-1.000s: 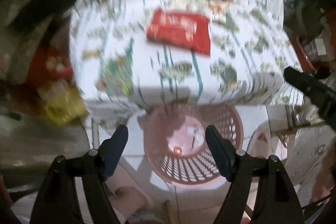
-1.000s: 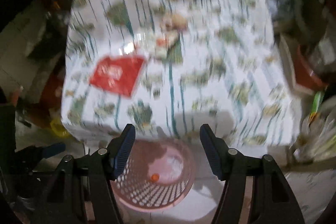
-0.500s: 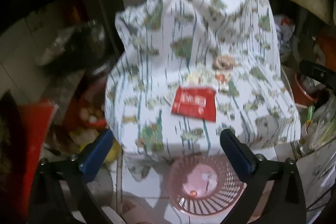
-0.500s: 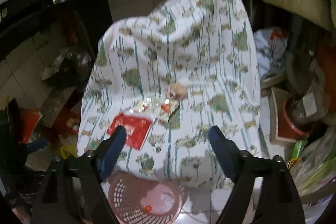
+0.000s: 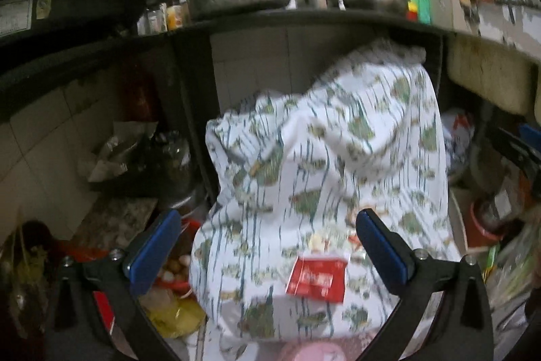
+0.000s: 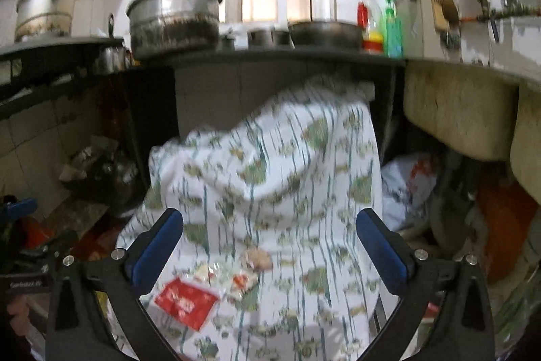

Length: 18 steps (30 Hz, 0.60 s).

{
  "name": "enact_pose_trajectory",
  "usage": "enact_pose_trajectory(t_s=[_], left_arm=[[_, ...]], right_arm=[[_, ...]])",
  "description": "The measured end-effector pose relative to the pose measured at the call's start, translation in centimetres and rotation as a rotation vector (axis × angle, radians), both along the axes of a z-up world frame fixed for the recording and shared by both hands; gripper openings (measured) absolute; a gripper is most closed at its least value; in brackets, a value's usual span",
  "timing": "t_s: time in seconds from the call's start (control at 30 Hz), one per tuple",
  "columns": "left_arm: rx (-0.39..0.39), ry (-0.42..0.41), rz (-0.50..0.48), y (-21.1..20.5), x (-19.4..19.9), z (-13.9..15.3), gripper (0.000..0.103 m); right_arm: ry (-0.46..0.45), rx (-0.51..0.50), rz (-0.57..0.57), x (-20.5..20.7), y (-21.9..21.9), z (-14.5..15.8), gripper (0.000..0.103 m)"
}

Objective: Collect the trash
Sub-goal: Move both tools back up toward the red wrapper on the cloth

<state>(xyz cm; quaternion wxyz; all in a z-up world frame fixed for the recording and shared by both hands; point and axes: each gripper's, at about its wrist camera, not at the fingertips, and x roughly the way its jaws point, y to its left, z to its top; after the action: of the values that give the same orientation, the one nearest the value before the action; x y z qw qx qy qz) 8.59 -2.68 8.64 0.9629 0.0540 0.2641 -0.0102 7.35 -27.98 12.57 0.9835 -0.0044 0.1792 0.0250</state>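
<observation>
A red wrapper point(image 5: 317, 277) lies flat on a table draped in a white cloth with green prints point(image 5: 324, 178). It also shows in the right wrist view point(image 6: 185, 300). Behind it lie small scraps: a clear wrapper point(image 6: 211, 271), a red and white piece point(image 6: 241, 282) and a brownish crumpled piece point(image 6: 257, 257). My left gripper point(image 5: 268, 246) is open and empty, held back from the table. My right gripper point(image 6: 269, 242) is open and empty too, above the table's near end. A pink basket point(image 5: 314, 352) peeks in at the bottom edge of the left wrist view.
A dark counter point(image 6: 270, 56) behind the table carries a big metal pot point(image 6: 174, 19), pans and bottles point(image 6: 380, 22). Bags and a red tub point(image 5: 483, 227) crowd the floor at right. Eggs and a yellow bag point(image 5: 172, 310) sit on the left floor.
Both grippers have tilted up and pulled back: the pink basket has slid almost out of view and the counter with pots has come in. Both jaws have opened wider.
</observation>
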Motion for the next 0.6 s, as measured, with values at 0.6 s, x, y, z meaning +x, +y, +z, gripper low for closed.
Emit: enact_pose_trajectory(t_s=[0.6], left_arm=[[-0.088, 0.398, 0.105, 4.1, 9.5, -12.3, 0.103]], right_arm=[[0.145, -0.045, -0.093, 6.8, 0.3, -10.9, 0.103]])
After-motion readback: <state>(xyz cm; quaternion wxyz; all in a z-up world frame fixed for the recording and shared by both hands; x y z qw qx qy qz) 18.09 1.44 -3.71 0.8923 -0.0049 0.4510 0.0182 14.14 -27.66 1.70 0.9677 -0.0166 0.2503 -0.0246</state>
